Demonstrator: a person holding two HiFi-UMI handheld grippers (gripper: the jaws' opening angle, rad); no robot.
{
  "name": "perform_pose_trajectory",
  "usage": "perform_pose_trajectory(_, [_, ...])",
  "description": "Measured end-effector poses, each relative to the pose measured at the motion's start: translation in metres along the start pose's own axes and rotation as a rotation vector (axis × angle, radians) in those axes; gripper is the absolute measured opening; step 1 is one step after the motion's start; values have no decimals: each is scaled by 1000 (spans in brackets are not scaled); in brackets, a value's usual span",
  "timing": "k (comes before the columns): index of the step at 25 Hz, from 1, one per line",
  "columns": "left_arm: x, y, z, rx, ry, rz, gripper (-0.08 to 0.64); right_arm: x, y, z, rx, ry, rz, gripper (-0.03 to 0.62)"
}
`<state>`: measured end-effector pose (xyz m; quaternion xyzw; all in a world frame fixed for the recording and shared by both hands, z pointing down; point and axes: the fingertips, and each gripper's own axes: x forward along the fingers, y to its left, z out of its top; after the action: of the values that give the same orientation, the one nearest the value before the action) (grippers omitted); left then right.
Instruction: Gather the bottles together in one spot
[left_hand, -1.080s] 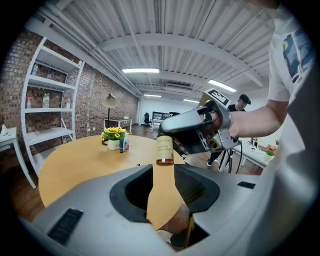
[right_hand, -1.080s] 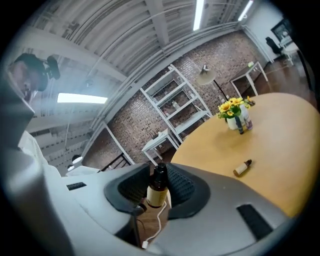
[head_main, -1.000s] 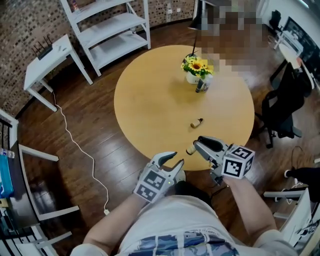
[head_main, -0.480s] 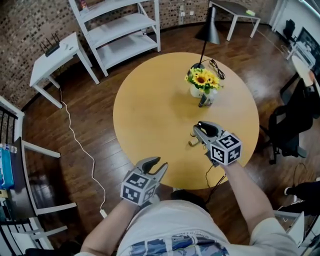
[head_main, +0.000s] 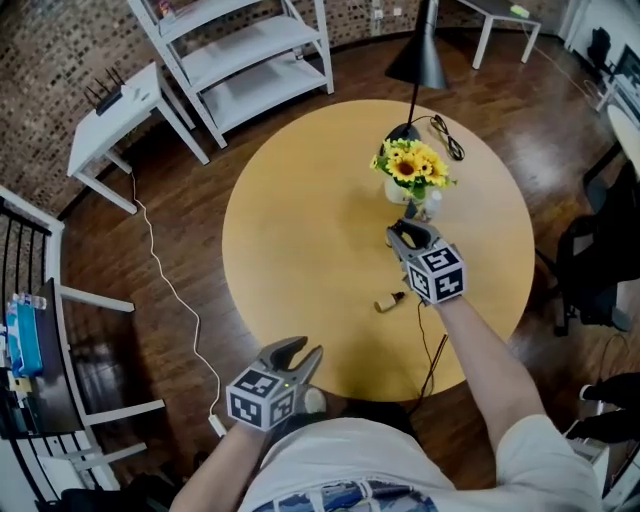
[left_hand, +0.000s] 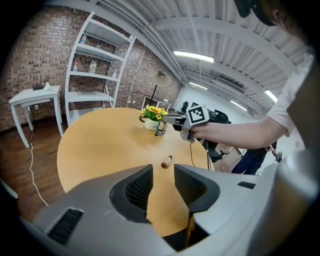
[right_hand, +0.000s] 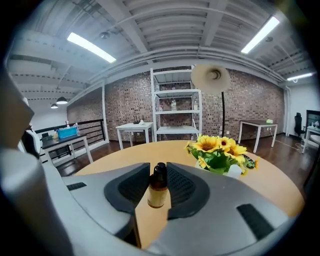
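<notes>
Round table (head_main: 290, 200). On the far right, the sunflower vase (head_main: 425, 198) holds yellow blooms, with a standing bottle (head_main: 410, 208) touching its near side. Right gripper (head_main: 401, 232) is clenched on the held bottle (right_hand: 158, 187), which is upright. Left gripper (head_main: 301, 352) is released and empty at the near edge. Best to lower the held one upright beside the standing one, clear of the petals. A lying bottle (head_main: 388, 300) waits nearer. Can't tell how full the bottles are.

Upright amber bottle (right_hand: 158, 189) between the tongs (right_hand: 159, 171)

No legible writing in any view.
The left cube (head_main: 262, 395) and right cube (head_main: 437, 275), lower frame, bear only black-and-white square patterns; the amber bottle (right_hand: 158, 187) shows no readable print.
</notes>
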<state>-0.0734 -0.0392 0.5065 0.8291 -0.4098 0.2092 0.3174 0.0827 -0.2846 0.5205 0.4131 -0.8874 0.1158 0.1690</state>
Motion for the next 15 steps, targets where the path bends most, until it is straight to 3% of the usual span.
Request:
perform_pose_trajectory(7, [1, 12, -7, -81, 8, 47, 138, 61, -44, -30, -20, 39, -77, 104])
perform_pose_trajectory(15, [10, 20, -18, -153, 16, 62, 138, 96, -66, -50, -61, 42, -120, 104])
